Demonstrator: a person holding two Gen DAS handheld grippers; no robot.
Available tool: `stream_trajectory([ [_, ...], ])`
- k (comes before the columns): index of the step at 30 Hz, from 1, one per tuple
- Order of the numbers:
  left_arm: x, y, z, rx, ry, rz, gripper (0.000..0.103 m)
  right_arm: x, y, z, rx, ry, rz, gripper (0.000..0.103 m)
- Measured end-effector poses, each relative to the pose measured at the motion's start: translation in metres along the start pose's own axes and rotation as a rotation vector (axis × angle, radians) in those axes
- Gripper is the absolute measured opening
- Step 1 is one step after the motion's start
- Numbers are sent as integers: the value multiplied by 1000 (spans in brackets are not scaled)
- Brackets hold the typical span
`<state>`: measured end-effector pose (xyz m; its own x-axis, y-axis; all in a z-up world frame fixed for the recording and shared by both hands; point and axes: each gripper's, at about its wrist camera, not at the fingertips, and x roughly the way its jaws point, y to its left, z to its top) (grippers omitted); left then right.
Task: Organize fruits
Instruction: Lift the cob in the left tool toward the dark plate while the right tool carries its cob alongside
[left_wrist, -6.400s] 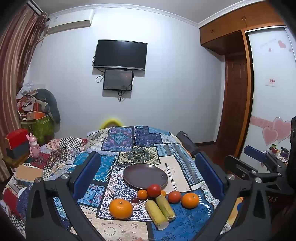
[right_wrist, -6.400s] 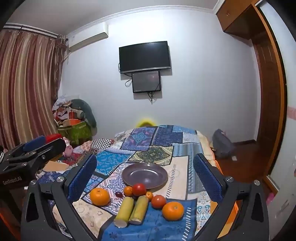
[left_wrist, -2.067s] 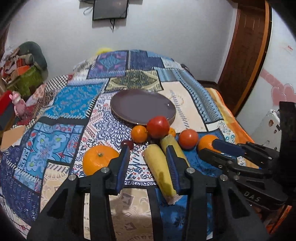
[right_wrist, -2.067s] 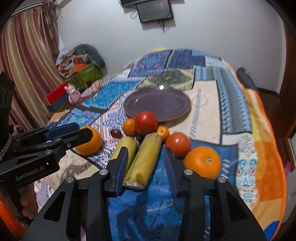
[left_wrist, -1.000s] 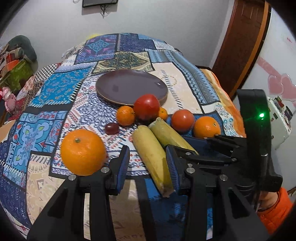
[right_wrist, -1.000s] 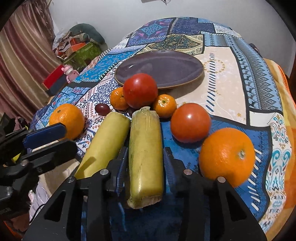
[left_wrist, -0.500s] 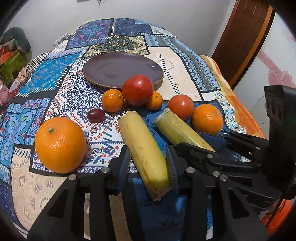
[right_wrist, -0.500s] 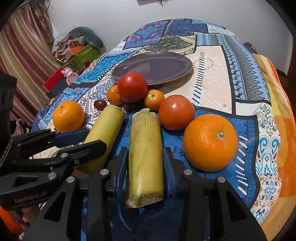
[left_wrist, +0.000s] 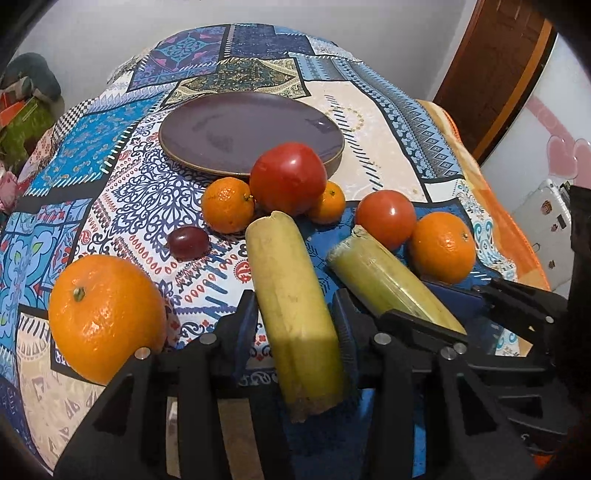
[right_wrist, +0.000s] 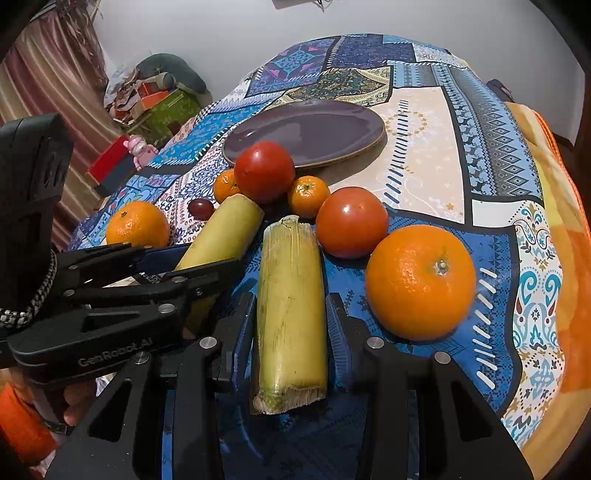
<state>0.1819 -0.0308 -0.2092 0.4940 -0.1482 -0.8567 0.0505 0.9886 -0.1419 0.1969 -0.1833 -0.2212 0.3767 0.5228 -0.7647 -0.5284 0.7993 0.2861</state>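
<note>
left gripper: narrowly open, astride the left sugarcane piece, grip unclear; right gripper: narrowly open, astride the right sugarcane piece, grip unclear | both pieces lie on the bedspread among oranges, tomatoes; purple plate behind

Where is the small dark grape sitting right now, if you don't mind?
In the left wrist view, the grape lies on the patterned cloth, left of centre, just below the small orange.
</note>
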Motion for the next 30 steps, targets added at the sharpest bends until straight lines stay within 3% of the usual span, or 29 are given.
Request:
stream_trajectory([
  [5,-7,3,-7,8,-1,10,34,4,0,0,-2,14,8,37],
  [11,-13,8,-17,32,8,23,34,10,1,-1,-8,22,12,38],
  [21,3,3,-8,72,0,52,34,16,2,2,-21,29,10,38],
  [30,4,7,-2,65,19,12,34,16,1,3,-8,22,14,36],
])
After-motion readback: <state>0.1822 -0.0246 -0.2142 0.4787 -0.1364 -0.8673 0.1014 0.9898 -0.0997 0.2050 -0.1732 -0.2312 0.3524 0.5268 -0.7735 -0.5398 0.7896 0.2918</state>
